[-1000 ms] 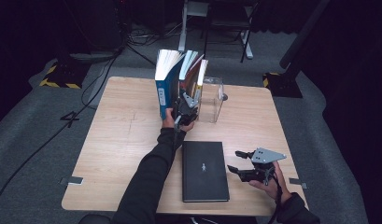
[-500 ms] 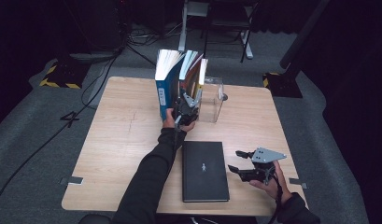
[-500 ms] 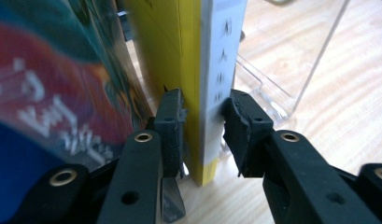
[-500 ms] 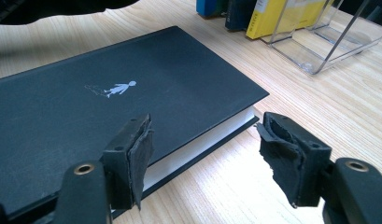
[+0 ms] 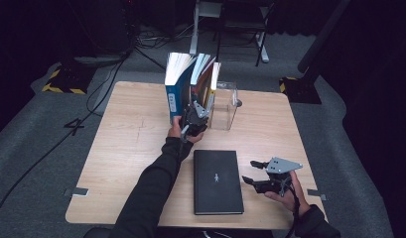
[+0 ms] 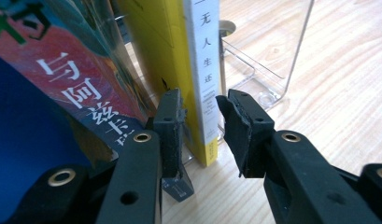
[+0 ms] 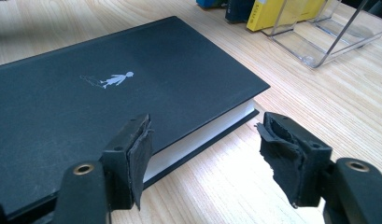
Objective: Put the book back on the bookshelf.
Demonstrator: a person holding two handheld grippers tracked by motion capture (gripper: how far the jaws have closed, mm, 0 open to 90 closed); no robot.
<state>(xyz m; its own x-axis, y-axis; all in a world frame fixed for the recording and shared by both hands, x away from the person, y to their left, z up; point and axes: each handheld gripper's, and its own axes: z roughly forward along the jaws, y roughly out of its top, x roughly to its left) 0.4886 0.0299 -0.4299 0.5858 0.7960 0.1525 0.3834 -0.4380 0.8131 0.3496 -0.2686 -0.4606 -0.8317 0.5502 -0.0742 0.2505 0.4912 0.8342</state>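
Note:
Several books stand upright in a clear acrylic holder [image 5: 226, 108] at the far middle of the table. My left gripper [image 5: 196, 115] reaches into them. In the left gripper view its jaws straddle the foot of a yellow book with a white spine [image 6: 205, 70], and the left gripper [image 6: 198, 102] is shut on it. A red and teal book [image 6: 72, 70] leans at its left. A black hardcover book [image 5: 218, 181] lies flat near the front edge. My right gripper [image 5: 248, 171] stands open at its right edge. In the right gripper view, the right gripper [image 7: 207, 128] has one jaw over the black book's corner [image 7: 132, 79] and the other over bare wood.
A tall blue book [image 5: 173, 96] stands at the left end of the row. The wooden table [image 5: 126, 144] has bare surface to the left and right of the books. The empty right part of the clear holder [image 7: 319, 42] lies beyond the black book. Dark floor with cables surrounds the table.

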